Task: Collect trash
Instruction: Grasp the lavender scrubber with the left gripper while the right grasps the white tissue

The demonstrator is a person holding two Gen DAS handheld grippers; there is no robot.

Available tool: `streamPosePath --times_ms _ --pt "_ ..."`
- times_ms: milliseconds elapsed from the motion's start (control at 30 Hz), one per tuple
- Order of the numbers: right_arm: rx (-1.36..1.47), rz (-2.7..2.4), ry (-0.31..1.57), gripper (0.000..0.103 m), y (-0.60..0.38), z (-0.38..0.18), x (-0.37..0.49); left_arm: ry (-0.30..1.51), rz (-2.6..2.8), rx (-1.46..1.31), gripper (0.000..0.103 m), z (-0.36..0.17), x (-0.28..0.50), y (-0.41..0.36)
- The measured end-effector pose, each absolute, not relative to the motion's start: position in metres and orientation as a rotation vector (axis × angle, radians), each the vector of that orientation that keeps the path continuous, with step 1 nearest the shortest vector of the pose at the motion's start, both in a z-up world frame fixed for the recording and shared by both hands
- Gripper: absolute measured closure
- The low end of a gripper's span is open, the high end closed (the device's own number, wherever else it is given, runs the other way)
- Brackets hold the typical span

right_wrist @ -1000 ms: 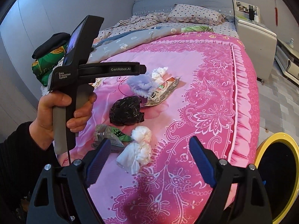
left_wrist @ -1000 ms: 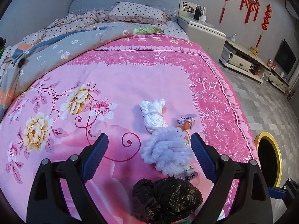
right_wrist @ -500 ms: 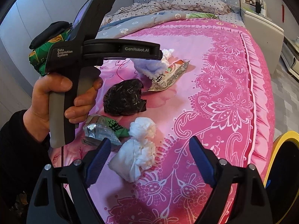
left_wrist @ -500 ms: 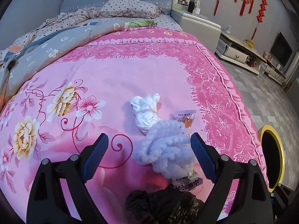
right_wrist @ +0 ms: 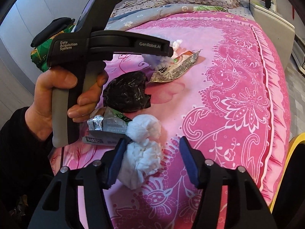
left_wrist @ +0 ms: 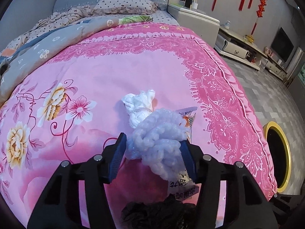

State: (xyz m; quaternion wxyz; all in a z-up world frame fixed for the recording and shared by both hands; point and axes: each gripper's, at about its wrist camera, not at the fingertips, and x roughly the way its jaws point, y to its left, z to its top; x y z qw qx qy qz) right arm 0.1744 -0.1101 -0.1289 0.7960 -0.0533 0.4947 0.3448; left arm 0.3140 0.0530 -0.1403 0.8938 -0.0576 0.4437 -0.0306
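Lavender, knobbly foam-like wrapping wadded into a clump (left_wrist: 158, 139) lay between the blue pads of the left gripper (left_wrist: 152, 152), whose jaws were closing; both pads appeared to touch its flanks, though a firm pinch could not be confirmed. From that gripper the clump extended toward 12 o'clock, its long axis roughly along the fingers.

White crumpled tissue knotted into a bundle (right_wrist: 143, 148) lay between the pads of the right gripper (right_wrist: 150, 158), jaws likewise closing. The 9 o'clock pad touched it; the 3 o'clock pad stood apart. Its long axis ran toward 12 o'clock, offset to the 9 o'clock side.

Each gripper was nearer its own item. Both items rested on the pink floral bedspread (right_wrist: 238, 99).

Count, across both views:
- white tissue bundles: two, the second (left_wrist: 140, 106) at 12 o'clock of the lavender clump;
- black crumpled plastic bag (right_wrist: 126, 93): one;
- printed snack wrappers: two, one red-and-white (right_wrist: 177, 64), one silver-and-green (right_wrist: 106, 126);
- yellow-rimmed round bin (left_wrist: 276, 156): one, on the floor at 3 o'clock.
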Motion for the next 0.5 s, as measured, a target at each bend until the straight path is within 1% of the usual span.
streamPosePath --times_ms 67,100,133,167,367,500 --pt "-0.115 0.756 1.068 0.064 -0.108 -0.129 0.173 0.920 -0.063 -0.136 0.056 -0.140 0.314 0.056" --pt "-0.111 0.761 1.072 0.066 -0.108 -0.129 0.173 0.919 -0.063 -0.144 0.056 -0.140 0.314 0.058" --pt "-0.106 0.767 1.076 0.071 -0.107 -0.129 0.173 0.917 -0.062 -0.148 0.057 -0.139 0.313 0.059" --pt "-0.107 0.772 1.079 0.073 -0.106 -0.129 0.172 0.915 -0.061 -0.148 0.059 -0.139 0.313 0.059" --pt "-0.103 0.770 1.083 0.078 -0.106 -0.129 0.171 0.907 -0.057 -0.159 0.063 -0.135 0.310 0.060" --pt "-0.099 0.758 1.073 0.079 -0.110 -0.124 0.169 0.889 -0.047 -0.169 0.063 -0.128 0.304 0.064"
